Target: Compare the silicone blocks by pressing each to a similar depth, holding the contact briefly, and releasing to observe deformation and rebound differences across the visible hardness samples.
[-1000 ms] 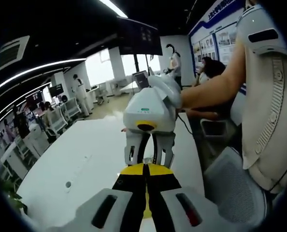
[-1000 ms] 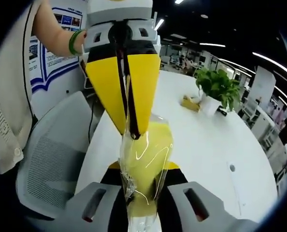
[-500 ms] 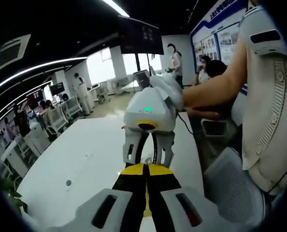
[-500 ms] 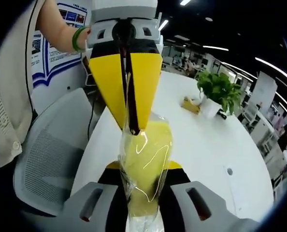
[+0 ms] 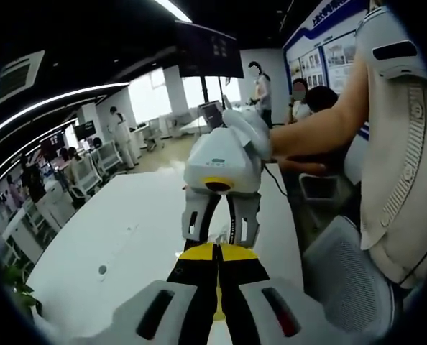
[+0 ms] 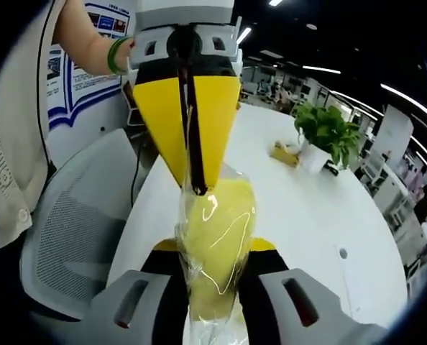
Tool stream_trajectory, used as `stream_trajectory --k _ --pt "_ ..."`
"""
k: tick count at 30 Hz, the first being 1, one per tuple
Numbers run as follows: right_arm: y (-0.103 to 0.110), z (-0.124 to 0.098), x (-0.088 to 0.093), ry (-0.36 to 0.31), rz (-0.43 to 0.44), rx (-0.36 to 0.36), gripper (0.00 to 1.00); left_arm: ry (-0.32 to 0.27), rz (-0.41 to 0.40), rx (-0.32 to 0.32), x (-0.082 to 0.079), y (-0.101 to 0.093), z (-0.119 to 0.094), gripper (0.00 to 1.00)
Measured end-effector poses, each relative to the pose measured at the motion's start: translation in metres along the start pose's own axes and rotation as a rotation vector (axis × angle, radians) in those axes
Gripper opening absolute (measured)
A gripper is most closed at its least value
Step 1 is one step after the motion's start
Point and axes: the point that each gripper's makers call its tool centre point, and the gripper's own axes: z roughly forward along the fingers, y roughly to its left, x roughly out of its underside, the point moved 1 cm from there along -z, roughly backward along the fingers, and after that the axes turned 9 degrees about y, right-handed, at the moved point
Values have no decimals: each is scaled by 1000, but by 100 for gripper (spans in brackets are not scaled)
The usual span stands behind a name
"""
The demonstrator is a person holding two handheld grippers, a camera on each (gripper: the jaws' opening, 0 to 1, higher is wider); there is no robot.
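Note:
A yellow silicone block [image 6: 219, 215] wrapped in clear plastic stands between the jaws of my right gripper [image 6: 212, 250], which is shut on its lower part. From above, my left gripper [image 6: 197, 188] comes down with its yellow jaws shut on the top edge of the plastic wrap. In the left gripper view my left gripper [image 5: 216, 249] is shut, its yellow tips together. The right gripper [image 5: 221, 228] faces it from just beyond, held by a person's hand. Most of the block is hidden there behind the left jaws.
Below both grippers runs a long white table [image 6: 321, 208] [image 5: 120, 237]. A potted plant [image 6: 327, 129] and a small yellowish item [image 6: 284, 153] sit on it farther off. A grey mesh chair [image 6: 70, 223] [image 5: 350, 280] stands beside the table, and the person [image 5: 400, 144] stands close by.
The right gripper's jaws have spread very slightly around the block. Both grippers otherwise keep their places and their holds.

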Motion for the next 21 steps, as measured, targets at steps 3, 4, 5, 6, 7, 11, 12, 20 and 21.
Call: stream_trajectory --k 3,4,5,6,7,11,12,20,21 --pt "0 0 0 0 -7 2 23 -2 -8 1 0 0 0 0" --pt "0 0 0 -1 -9 3 24 -2 -10 0 0 0 -1 0" --pt "-1 -1 0 -1 -10 3 24 -2 -10 0 0 0 -1 0" --pt "0 -1 0 -2 -8 0 24 -2 -11 0 -1 -1 0 0" --pt "1 0 0 1 -1 -8 25 -2 -12 0 -1 -2 0 0" --pt "3 2 2 13 -8 -15 27 0 -12 -1 -1 -3 1 0" --pt "4 2 3 15 -7 -17 27 1 -13 -1 -1 -3 1 0" --pt "4 3 6 23 43 -22 30 3 -26 1 0 -3 1 0" --pt "4 3 8 28 58 -24 31 2 -27 -1 1 -2 1 0"
